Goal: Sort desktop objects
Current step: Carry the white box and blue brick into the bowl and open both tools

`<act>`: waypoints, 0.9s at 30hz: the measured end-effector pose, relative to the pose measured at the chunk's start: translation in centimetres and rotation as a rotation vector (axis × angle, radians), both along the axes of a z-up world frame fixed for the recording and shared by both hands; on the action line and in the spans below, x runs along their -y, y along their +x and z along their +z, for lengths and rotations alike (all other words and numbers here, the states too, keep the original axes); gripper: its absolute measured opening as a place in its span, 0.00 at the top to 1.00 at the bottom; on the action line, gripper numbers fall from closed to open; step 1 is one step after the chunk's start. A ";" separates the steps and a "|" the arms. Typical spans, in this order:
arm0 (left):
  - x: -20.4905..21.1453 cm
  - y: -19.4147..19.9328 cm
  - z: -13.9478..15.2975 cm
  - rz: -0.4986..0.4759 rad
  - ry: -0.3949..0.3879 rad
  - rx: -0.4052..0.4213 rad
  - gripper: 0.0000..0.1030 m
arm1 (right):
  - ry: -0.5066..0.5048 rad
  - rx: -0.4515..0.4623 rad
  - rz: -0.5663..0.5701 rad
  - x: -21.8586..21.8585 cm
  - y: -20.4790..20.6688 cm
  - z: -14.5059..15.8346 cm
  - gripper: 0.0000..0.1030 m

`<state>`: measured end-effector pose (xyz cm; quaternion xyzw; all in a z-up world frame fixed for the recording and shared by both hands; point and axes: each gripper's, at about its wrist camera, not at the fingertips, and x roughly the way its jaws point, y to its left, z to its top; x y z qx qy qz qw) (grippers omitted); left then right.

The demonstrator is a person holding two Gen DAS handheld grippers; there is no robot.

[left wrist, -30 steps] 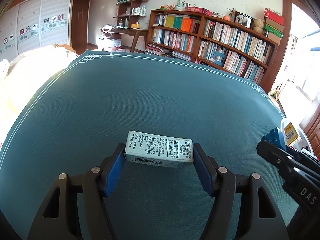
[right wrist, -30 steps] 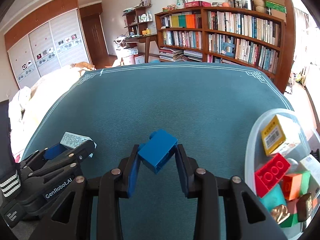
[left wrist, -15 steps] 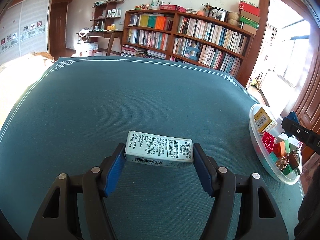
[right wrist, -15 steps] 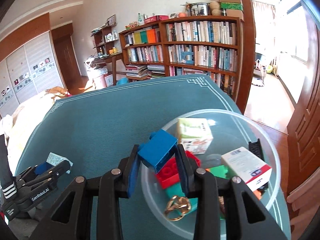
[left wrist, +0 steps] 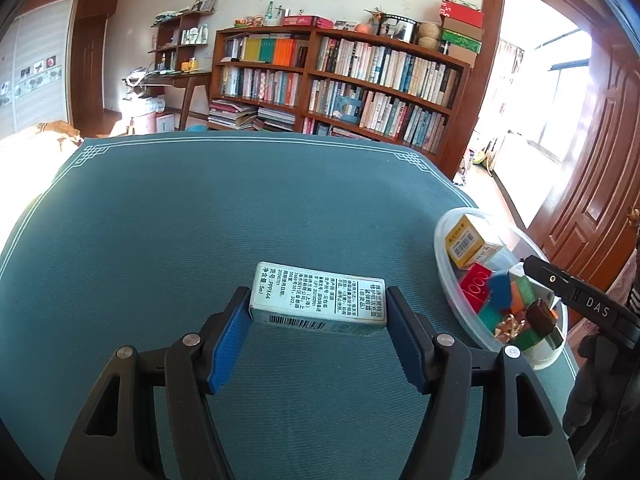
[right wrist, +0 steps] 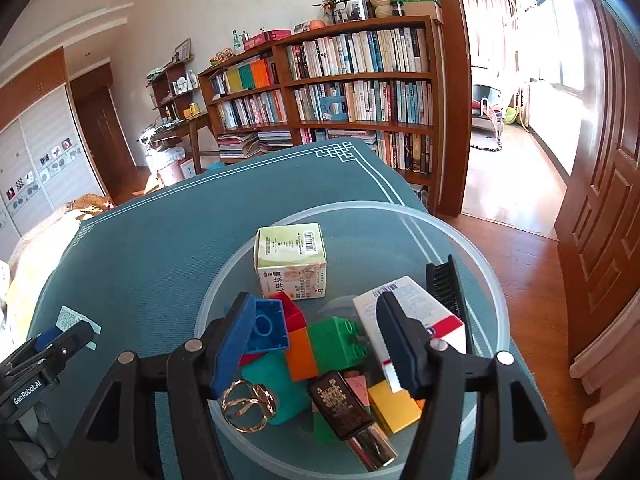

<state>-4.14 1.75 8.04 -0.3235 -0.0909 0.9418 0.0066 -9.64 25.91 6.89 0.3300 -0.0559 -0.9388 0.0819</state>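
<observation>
My left gripper (left wrist: 318,336) is shut on a white printed box (left wrist: 320,300) and holds it above the teal table mat (left wrist: 200,220). My right gripper (right wrist: 316,344) is open over the clear plastic bowl (right wrist: 492,280). A blue brick (right wrist: 266,330) lies hollow side up in the bowl beside the left finger (right wrist: 234,344). The bowl also holds a cream box (right wrist: 290,260), red, orange and green bricks, a white and red box (right wrist: 404,312), a black comb, a gold ring (right wrist: 248,404) and a dark lipstick tube (right wrist: 344,408). The bowl also shows in the left wrist view (left wrist: 448,264), at the right.
The bowl sits at the table's right edge, with wooden floor (right wrist: 520,248) and a door (right wrist: 600,160) beyond. A bookshelf (left wrist: 340,80) stands behind the table. The left gripper's body (right wrist: 40,364) shows at lower left in the right wrist view.
My right gripper moved over the bowl and opened, and the blue brick dropped into the bowl. My left gripper swung right with the white box, bringing the bowl closer.
</observation>
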 end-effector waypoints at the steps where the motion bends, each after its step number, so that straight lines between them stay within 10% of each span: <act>1: -0.6 0.1 0.2 -0.017 0.003 -0.002 0.33 | -0.002 0.001 0.000 -0.3 0.3 -0.1 0.35; 27: -15.1 -6.7 2.3 -0.326 0.049 0.083 0.30 | 0.006 -0.061 0.016 -5.6 6.0 0.3 0.29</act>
